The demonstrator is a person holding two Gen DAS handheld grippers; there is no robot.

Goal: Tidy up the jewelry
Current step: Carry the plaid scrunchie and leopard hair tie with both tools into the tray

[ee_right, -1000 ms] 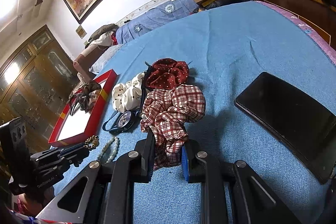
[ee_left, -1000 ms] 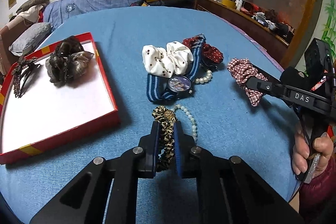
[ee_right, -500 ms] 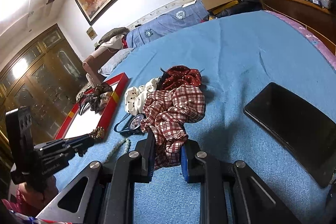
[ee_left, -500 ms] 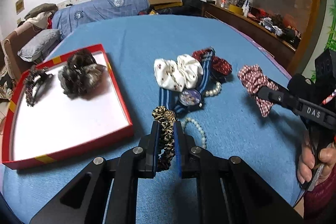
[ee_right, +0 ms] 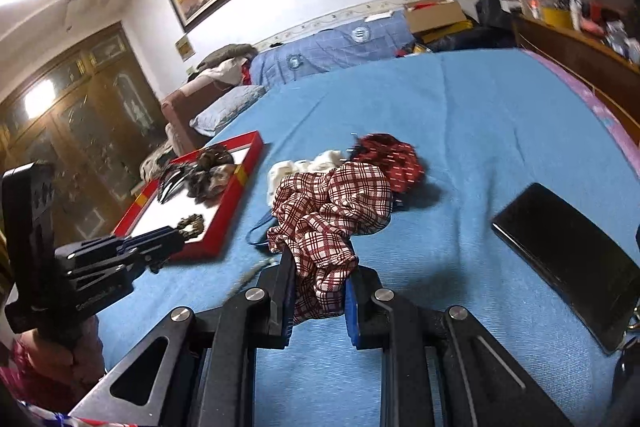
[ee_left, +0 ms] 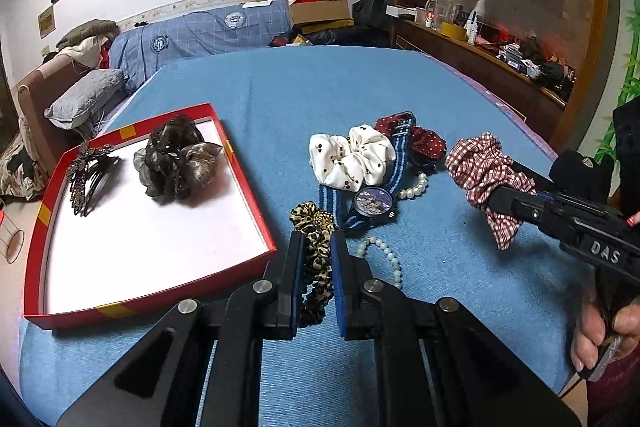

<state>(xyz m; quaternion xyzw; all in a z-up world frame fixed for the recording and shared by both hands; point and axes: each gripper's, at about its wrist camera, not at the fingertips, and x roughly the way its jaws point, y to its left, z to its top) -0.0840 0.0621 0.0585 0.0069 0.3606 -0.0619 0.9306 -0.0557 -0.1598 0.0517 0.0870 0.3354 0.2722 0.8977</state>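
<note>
Two scrunchies clamped, leopard-print scrunchie (ee_left: 316, 259) in left hand-held gripper (ee_left: 314, 267), red plaid scrunchie (ee_right: 328, 219) in right hand-held gripper (ee_right: 318, 291), above blue bed (ee_left: 320, 91).

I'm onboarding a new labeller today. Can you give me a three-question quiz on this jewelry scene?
1. True or false: the left gripper holds the leopard scrunchie.
2. What does the right gripper hold? A) watch B) plaid scrunchie C) pearl bracelet
3. Fill in: the hair claw and brown flower clip lie in the red ____.

Key: 1 true; 2 B, the plaid scrunchie, not the watch or pearl bracelet; 3 tray.
</note>
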